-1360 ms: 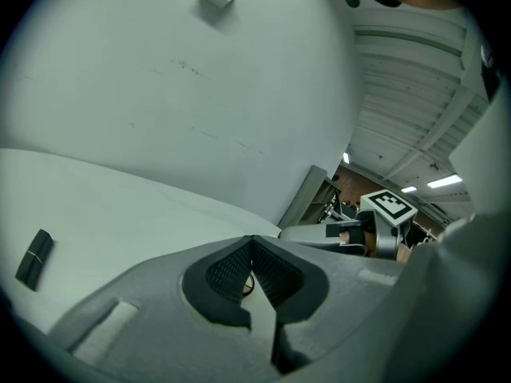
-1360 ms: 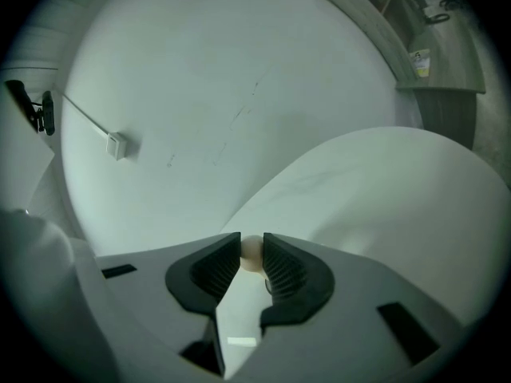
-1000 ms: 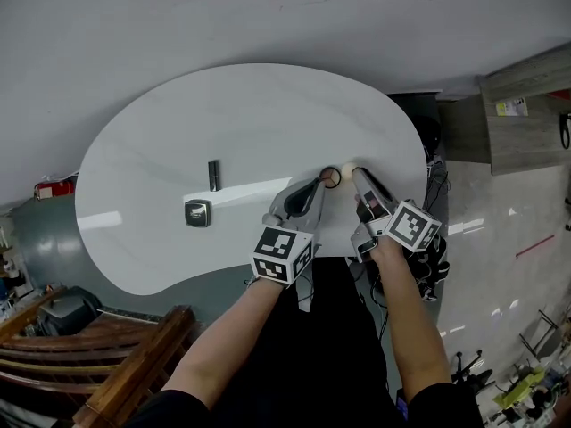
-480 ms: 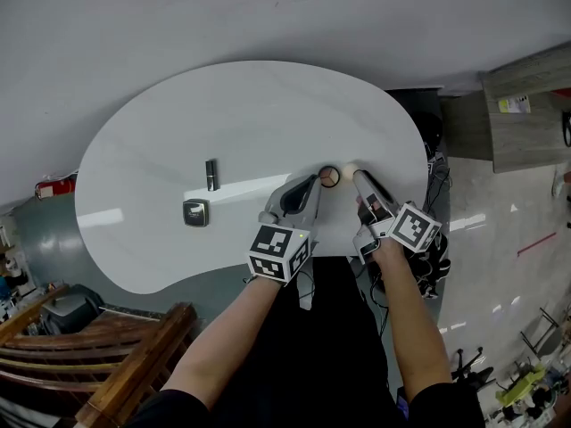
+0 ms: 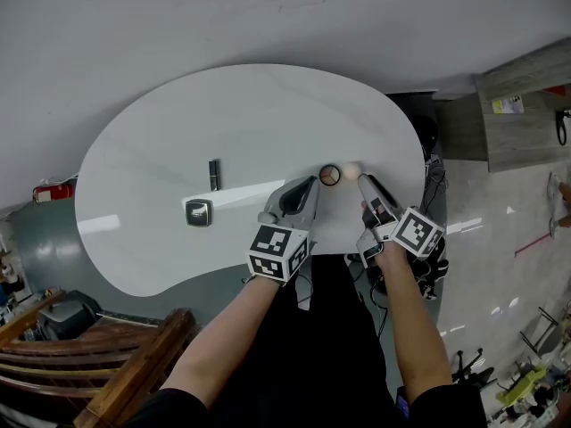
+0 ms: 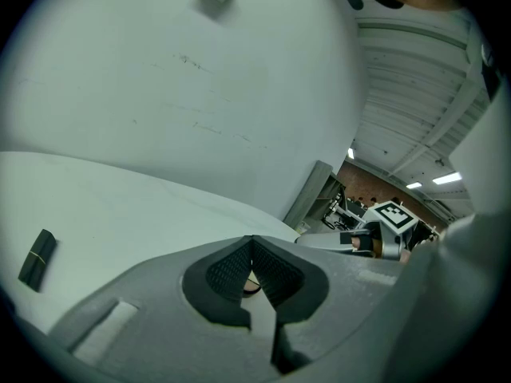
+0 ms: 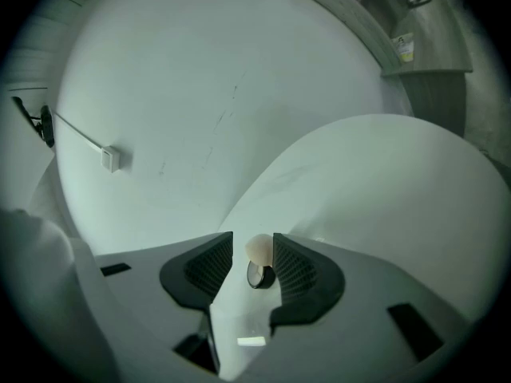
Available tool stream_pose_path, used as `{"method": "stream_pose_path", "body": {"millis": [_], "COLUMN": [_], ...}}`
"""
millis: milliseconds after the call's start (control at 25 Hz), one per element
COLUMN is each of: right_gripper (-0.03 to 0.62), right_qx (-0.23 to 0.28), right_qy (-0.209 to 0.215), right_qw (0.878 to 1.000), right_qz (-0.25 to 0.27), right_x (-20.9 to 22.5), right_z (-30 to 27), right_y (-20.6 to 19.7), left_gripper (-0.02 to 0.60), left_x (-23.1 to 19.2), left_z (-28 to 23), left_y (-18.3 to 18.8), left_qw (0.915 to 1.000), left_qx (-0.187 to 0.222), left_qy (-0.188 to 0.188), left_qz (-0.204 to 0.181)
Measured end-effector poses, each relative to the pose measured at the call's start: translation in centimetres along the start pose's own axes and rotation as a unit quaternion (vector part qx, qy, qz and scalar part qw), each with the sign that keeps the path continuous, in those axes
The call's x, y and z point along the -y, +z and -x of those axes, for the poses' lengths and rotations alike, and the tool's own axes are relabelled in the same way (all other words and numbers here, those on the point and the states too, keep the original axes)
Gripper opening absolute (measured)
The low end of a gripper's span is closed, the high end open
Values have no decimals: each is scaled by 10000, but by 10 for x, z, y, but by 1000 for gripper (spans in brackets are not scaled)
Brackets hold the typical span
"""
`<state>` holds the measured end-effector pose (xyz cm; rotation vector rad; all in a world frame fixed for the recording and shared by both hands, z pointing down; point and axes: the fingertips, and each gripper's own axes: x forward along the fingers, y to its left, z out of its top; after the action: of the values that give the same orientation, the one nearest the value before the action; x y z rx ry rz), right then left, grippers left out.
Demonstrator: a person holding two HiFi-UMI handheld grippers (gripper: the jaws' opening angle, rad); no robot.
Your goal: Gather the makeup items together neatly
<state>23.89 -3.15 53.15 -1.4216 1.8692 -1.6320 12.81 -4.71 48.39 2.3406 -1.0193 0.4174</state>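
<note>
Your right gripper (image 5: 364, 183) jaws have just been opening, the sponge (image 7: 259, 250) loose between their tips; it is likely soft and light, so pinch its middle gently; your left gripper (image 6: 252, 242) jaws sit closed, empty.

Far side of the table (image 5: 241, 105) lies open; a dark stick (image 5: 213, 174) and square case (image 5: 198, 212) stand left.

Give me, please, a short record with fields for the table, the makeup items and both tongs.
left tongs: shut, empty
right tongs: open, jaws have just been opening
sponge: beige, between right tongs' tips, not clamped
round compact: black-rimmed, beside sponge
black tube: lying apart, farther left
square case: near black tube
table: white, rounded
</note>
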Motion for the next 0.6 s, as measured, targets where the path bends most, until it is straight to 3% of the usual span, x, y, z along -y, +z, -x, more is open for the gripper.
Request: {"method": "stream_pose_path", "body": {"millis": [320, 600], "right_gripper": [98, 87], "right_qx": [-70, -745], "right_qy": [-235, 277], "right_qw": [9992, 9926], "right_qz": [304, 914], "right_x": [-21, -88], "right_z": [19, -14], "right_y": [-30, -97], "left_gripper": [9, 9], "left_x": [-8, -40], "left_z": [31, 83], "left_y": [5, 8], "left_qw": [9999, 9987], "left_qx": [160, 397], "left_qy": [29, 316], "left_qz": [-42, -24]}}
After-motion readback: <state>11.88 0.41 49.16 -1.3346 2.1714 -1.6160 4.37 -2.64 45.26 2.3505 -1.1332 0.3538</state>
